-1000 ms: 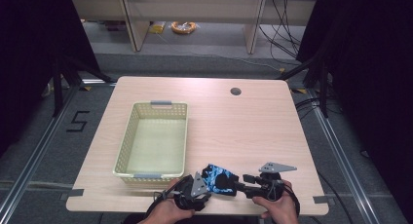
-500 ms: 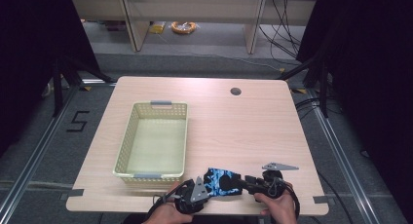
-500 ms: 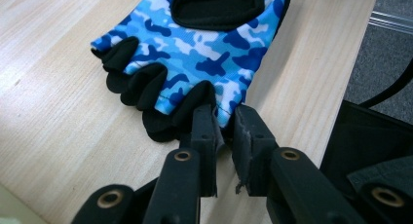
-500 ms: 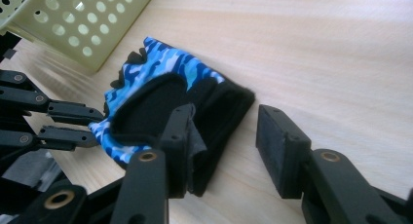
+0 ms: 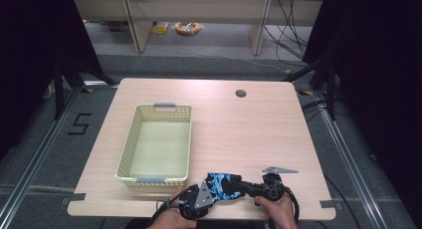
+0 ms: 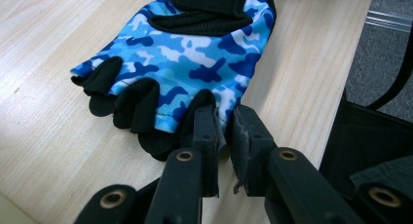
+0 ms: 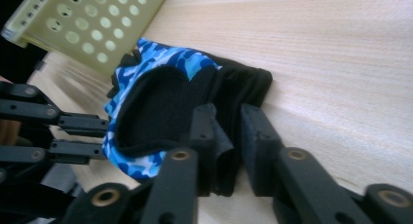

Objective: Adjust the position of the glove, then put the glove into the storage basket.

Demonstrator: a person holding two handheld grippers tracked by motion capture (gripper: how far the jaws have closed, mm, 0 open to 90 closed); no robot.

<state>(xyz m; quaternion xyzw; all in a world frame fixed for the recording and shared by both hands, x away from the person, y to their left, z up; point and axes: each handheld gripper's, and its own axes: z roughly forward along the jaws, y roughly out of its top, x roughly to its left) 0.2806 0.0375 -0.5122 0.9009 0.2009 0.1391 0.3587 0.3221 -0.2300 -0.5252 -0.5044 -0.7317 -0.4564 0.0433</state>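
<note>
Grasping step: my left gripper (image 6: 224, 136) and right gripper (image 7: 226, 141), jaws just closing, pinch the blue camouflage fabric fingerless glove (image 5: 222, 184); next, lift toward the pale yellow perforated plastic basket (image 5: 128, 154).

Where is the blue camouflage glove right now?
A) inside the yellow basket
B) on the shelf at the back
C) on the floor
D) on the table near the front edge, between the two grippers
D: the blue camouflage glove lies on the table by its near edge, beside the yellow basket, with the left gripper and right gripper at its two ends.
</note>
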